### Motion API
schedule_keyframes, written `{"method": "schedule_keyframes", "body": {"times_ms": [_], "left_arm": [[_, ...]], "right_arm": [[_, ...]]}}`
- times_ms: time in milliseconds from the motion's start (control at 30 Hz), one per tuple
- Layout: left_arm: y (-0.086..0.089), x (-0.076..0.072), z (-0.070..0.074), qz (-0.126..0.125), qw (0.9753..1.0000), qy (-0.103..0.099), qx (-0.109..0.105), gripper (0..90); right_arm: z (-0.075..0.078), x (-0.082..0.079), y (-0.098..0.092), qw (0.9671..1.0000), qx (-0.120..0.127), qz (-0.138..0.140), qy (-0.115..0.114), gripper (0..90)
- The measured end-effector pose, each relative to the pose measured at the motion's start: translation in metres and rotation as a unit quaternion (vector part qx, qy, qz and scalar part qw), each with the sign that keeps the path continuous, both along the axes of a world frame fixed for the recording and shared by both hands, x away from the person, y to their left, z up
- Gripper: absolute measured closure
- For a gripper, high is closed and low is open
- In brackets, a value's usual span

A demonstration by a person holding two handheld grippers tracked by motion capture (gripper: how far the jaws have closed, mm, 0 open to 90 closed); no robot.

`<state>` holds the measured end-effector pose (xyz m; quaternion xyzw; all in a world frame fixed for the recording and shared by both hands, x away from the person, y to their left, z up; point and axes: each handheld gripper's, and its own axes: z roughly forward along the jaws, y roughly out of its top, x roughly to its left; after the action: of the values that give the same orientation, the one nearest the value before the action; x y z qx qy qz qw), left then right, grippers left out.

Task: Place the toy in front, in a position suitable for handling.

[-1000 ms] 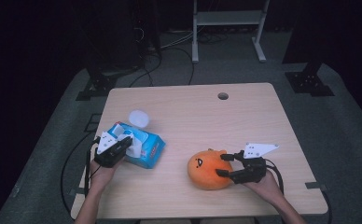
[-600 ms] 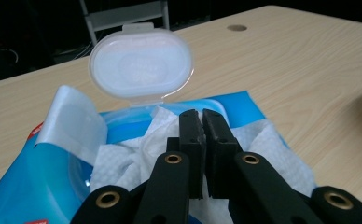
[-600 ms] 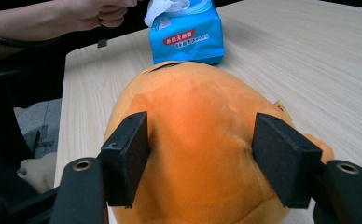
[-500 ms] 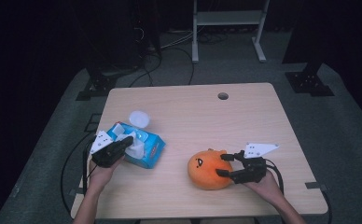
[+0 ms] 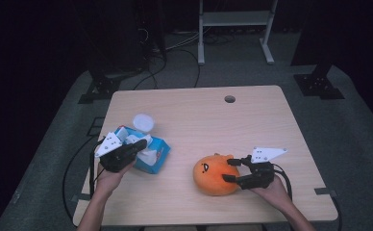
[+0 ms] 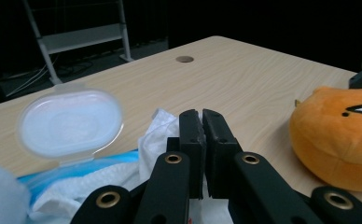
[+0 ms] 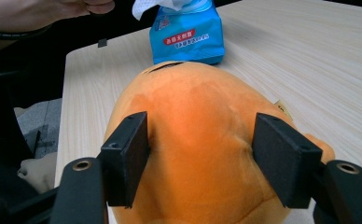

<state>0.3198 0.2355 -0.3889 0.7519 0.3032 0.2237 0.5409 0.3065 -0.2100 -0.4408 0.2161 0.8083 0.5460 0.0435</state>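
Observation:
A blue wipes pack [image 5: 151, 153] lies at the table's left with its white lid [image 5: 143, 121] flipped open. My left gripper [image 5: 137, 147] is over the pack, and its jaws stand pressed together on a white wipe [image 6: 158, 135] that sticks up out of the opening. An orange plush [image 5: 214, 173] with a drawn face sits at the front right. My right gripper [image 5: 229, 170] is open at the plush's right side. In the right gripper view its pads [image 7: 125, 156] straddle the plush's [image 7: 198, 102] rounded back, with the pack [image 7: 188, 39] beyond.
The wooden table [image 5: 213, 120] has a round cable hole [image 5: 230, 99] near its far edge. Cables trail off the left edge to the floor. A metal stand [image 5: 235, 29] rises behind the table.
My left gripper has shifted slightly over the wipes pack. The right gripper and the plush have stayed where they were.

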Motion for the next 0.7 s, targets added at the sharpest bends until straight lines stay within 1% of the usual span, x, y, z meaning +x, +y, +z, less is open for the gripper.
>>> {"method": "schedule_keyframes", "body": {"times_ms": [67, 100, 167, 200, 233, 267, 367, 433, 567, 700], "left_arm": [[-0.004, -0.001, 0.003, -0.005, 1.0, -0.004, 0.002, 87.0], [-0.005, -0.002, 0.005, -0.009, 0.9999, -0.005, 0.0, 87.0], [-0.007, -0.003, 0.01, -0.024, 0.9995, -0.007, -0.018, 87.0], [-0.011, -0.006, 0.015, -0.032, 0.9991, -0.013, -0.023, 87.0], [-0.011, -0.006, 0.015, -0.032, 0.9991, -0.013, -0.023, 87.0], [-0.014, -0.007, 0.019, -0.041, 0.9987, -0.015, -0.027, 87.0], [-0.022, -0.01, 0.025, -0.056, 0.9978, -0.017, -0.03, 87.0], [-0.031, -0.012, 0.028, -0.073, 0.9967, -0.018, -0.032, 87.0], [-0.052, -0.016, 0.031, -0.106, 0.9937, -0.022, -0.03, 86.9], [-0.08, -0.02, 0.028, -0.144, 0.989, -0.017, -0.03, 86.9]], "right_arm": [[0.0, 0.0, 0.0, 1.0, 0.0, 0.0, 0.0, 35.4], [0.0, 0.0, 0.0, 1.0, -0.001, 0.0, 0.0, 35.4], [0.0, 0.0, 0.0, 1.0, -0.001, 0.0, 0.0, 35.5], [-0.001, 0.0, 0.001, 1.0, 0.0, 0.001, 0.002, 35.6], [-0.001, 0.0, 0.001, 1.0, 0.0, 0.001, 0.002, 35.6], [-0.001, 0.001, 0.001, 1.0, 0.0, 0.001, 0.003, 35.6], [-0.001, 0.001, 0.003, 1.0, 0.001, 0.003, 0.003, 35.7], [-0.001, 0.001, 0.004, 1.0, 0.0, 0.003, 0.003, 35.7], [-0.001, 0.0, 0.007, 1.0, 0.0, 0.006, 0.003, 35.8], [0.0, 0.0, 0.007, 1.0, -0.002, 0.006, 0.003, 35.7]]}}
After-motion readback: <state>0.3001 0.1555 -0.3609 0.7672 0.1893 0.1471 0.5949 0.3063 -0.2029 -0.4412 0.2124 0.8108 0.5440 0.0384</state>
